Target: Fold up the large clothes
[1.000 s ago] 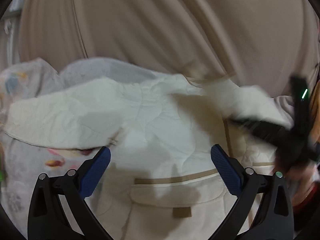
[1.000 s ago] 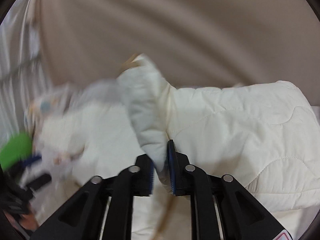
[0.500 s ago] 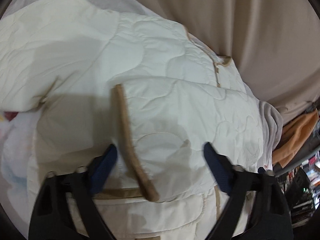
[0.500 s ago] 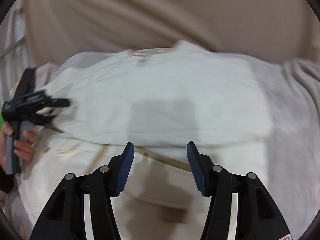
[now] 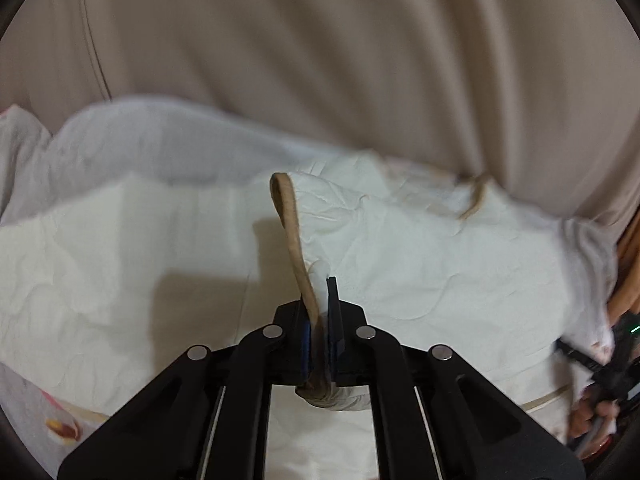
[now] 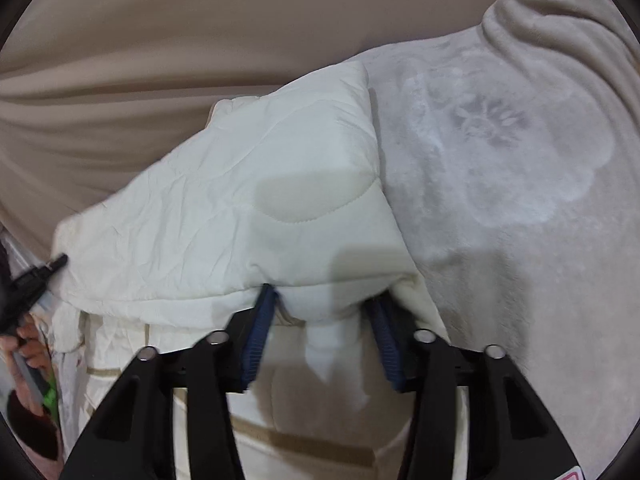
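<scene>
A cream quilted jacket (image 5: 420, 264) with tan trim lies spread on a bed. My left gripper (image 5: 319, 312) is shut on its tan-trimmed edge (image 5: 289, 216), which stands up in a loop above the jaws. In the right wrist view the same jacket (image 6: 248, 216) lies folded over; my right gripper (image 6: 320, 320) is open, its blue pads (image 6: 258, 340) astride a fold at the jacket's near edge. The other gripper shows at the far left (image 6: 32, 280) and at the far right (image 5: 600, 368) of the views.
A grey plush blanket (image 6: 500, 152) with a paw print lies under and to the right of the jacket. A beige curtain (image 5: 320, 40) hangs behind the bed. Orange cloth (image 5: 628, 280) sits at the right edge, a patterned sheet (image 5: 52, 420) at the lower left.
My left gripper has closed on the tan-trimmed jacket edge and lifted it. My right gripper, which released the sleeve earlier, has moved in over the jacket's folded edge, still open.
</scene>
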`<state>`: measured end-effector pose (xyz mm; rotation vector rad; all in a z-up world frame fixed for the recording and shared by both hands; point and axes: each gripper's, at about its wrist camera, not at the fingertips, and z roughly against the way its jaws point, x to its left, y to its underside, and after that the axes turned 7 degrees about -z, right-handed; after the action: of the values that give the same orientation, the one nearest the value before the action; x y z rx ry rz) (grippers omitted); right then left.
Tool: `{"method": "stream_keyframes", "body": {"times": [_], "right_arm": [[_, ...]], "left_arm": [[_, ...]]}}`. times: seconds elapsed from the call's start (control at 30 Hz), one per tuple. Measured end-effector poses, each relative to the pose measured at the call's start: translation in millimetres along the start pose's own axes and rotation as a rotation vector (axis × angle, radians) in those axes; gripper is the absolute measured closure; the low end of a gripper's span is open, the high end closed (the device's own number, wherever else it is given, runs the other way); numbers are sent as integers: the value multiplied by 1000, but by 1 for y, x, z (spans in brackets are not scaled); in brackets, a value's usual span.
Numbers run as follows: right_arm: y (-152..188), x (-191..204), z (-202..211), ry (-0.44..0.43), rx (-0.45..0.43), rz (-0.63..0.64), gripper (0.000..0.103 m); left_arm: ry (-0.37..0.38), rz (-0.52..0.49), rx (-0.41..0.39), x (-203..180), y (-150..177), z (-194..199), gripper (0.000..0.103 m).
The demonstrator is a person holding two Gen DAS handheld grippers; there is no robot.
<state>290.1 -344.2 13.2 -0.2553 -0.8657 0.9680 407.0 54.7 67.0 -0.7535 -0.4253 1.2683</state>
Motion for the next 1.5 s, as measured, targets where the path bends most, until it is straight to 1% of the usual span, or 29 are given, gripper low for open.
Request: {"method": "stream_keyframes", "body": {"times": [0.03,0.07,0.13,0.17,0.2,0.27,0.33,0.4,0.43,0.47,0.5,0.57,0.6,0.67,0.73,0.8,0.87,0.93,0.97,1.03,1.13,1.17,1.2,1.23,1.27,1.33,1.37,1.43,1.5], "right_arm": [[0,2,2,-5,-21,5,94],[2,9,13,-8,-72,34,96],[5,18,32,-2,-163,105,98],[7,19,37,18,-189,128,99],[8,16,33,53,-177,132,99],[6,2,1,148,-63,124,99],[4,-7,-4,127,-23,76,98],[3,-3,6,155,-37,85,95],[5,0,14,179,-48,96,90],[9,3,22,200,-61,104,88],[14,6,33,229,-85,110,84],[20,15,55,303,-149,112,83],[20,19,62,309,-182,110,79],[19,34,72,267,-227,143,79],[15,63,60,216,-215,234,79],[18,96,34,150,-159,328,79],[23,116,1,115,-89,392,79],[29,126,-28,167,-51,462,88],[29,123,-35,188,-50,477,89],[19,103,-31,215,-82,441,92],[2,55,-16,336,-140,325,92],[-5,33,-12,327,-124,258,94],[-9,15,-10,304,-109,205,100],[-11,6,-7,282,-103,172,103],[-11,3,-2,283,-106,159,103],[-6,13,8,344,-132,187,103],[2,22,17,368,-144,210,103],[20,38,33,348,-154,248,89],[43,52,50,283,-132,291,86]], "left_arm": [[-6,7,45,3,11,-19,98],[-1,15,57,5,19,-28,97],[8,8,28,4,30,-33,97],[16,0,16,2,32,-33,96],[29,-2,11,1,33,-33,94],[48,-8,9,-2,36,-34,90],[26,-36,-3,-6,37,-32,89],[18,-51,-15,-8,37,-28,85],[21,-49,-17,-8,38,-27,83],[28,-45,-20,-6,39,-26,79],[41,-41,-23,-2,43,-25,75],[66,-28,-33,0,43,-28,71],[72,-25,-37,0,45,-28,69],[71,-28,-40,-3,45,-28,65],[57,-53,-42,-9,45,-28,61],[46,-74,-41,-14,45,-29,55],[37,-85,-39,-16,45,-28,55],[42,-81,-38,-13,46,-29,54],[49,-77,-38,-12,46,-29,53],[59,-70,-39,-10,46,-29,53],[68,-65,-43,-9,47,-29,52],[69,-65,-44,-8,48,-29,50],[66,-65,-46,-8,48,-28,50],[55,-62,-51,-8,48,-27,50],[39,-56,-58,-7,49,-23,50],[-14,-18,-70,1,52,-9,50],[-21,6,-76,8,55,1,46],[-36,56,-93,29,66,27,37],[-76,107,-115,57,80,55,27]]}}
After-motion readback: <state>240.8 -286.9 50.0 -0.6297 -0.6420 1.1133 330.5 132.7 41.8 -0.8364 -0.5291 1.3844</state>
